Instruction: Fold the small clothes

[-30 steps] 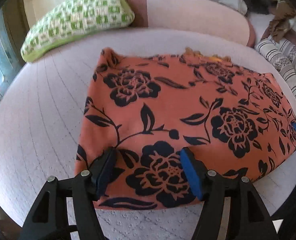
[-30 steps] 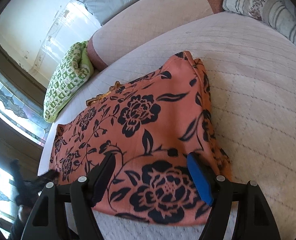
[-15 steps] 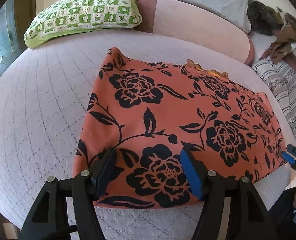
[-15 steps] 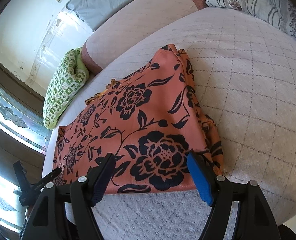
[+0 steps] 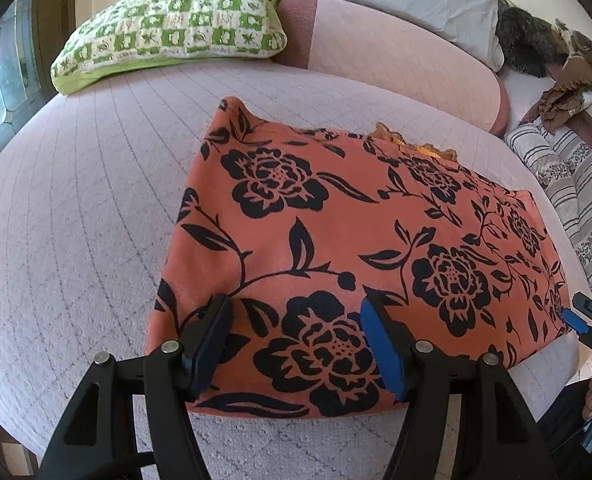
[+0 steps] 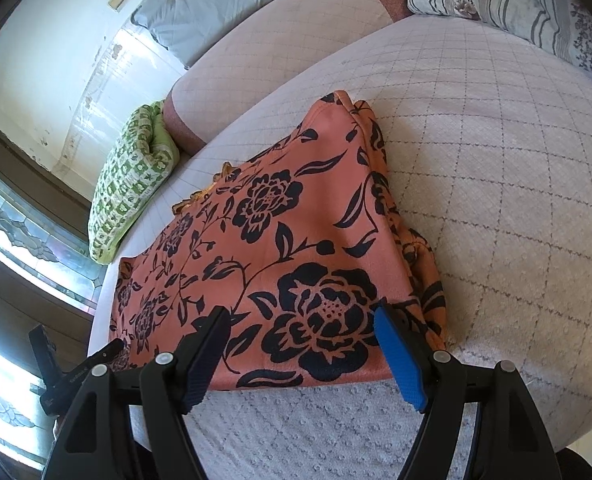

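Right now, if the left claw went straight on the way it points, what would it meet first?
Most likely the orange floral garment: the open left claw points over its near edge, and the cloth fills the line ahead. How high the claw sits above it is unclear.

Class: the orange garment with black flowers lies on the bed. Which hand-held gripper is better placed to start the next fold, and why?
Probably the left hand-held gripper: open, over the orange black-flowered garment's near left corner. The right hand-held gripper, also open, sits over the bunched, layered side.

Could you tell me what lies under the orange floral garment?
The orange floral garment lies on the quilted bed cover. A yellow-orange frill peeks out at its far edge; anything else beneath is covered.
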Available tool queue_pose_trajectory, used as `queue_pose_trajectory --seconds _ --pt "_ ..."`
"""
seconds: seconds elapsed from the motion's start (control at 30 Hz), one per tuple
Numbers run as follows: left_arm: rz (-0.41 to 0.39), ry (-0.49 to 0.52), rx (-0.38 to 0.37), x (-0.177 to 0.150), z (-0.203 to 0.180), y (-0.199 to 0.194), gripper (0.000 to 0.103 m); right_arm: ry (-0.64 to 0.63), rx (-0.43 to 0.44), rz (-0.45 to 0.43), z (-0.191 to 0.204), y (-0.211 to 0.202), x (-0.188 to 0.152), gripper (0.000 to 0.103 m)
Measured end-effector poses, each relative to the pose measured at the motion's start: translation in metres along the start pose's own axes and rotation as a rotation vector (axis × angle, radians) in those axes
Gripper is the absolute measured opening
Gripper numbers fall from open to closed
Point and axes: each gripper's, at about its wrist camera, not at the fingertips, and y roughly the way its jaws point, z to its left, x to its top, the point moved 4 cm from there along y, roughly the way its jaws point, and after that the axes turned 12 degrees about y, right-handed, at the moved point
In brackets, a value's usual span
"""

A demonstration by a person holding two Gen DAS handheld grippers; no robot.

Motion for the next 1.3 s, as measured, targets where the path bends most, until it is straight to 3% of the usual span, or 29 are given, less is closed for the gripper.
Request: queue_pose_trajectory --seconds 0.23,0.4,0.5,0.57,0.7,0.77,0.9,1.0,1.07,1.3 --pt "-0.069 0.017 0.06 0.01 -0.006 -0.02 0.067 -0.068 0.077 -0.094 0.025 -0.029 0.003 0.077" --pt "-0.06 0.033 0.078 0.015 -0.019 -0.017 0.067 -0.053 0.154 -0.055 0.038 -0.016 0.013 0.081" --pt "-0.009 0.038 0.086 0.01 -0.023 0.0 0.067 0.055 0.039 0.045 0.002 0.016 0.011 0.079" --pt "0.053 0.061 0.096 0.004 -0.025 0.015 0.067 0.117 0.102 0.035 -0.004 0.01 0.014 0.079" --pt "0.008 0.085 0.094 0.011 -0.03 0.005 0.067 0.098 0.114 -0.009 0.009 -0.007 0.018 0.079" --pt "-0.034 0.09 0.086 0.019 -0.033 -0.004 0.067 0.097 0.153 -0.003 0.022 -0.009 0.021 0.079" --pt "-0.062 0.065 0.047 0.03 -0.034 -0.007 0.068 0.053 0.149 0.01 0.046 -0.001 0.032 0.079" --pt "-0.041 0.054 0.038 0.027 -0.034 0.005 0.071 0.081 0.132 0.031 0.042 0.013 0.038 0.084" --pt "0.025 0.061 0.037 0.018 -0.034 0.021 0.072 0.153 0.017 0.081 0.013 0.037 0.032 0.083" --pt "-0.015 0.096 0.046 0.015 -0.044 0.016 0.073 0.086 0.077 0.025 0.046 0.02 0.056 0.083"
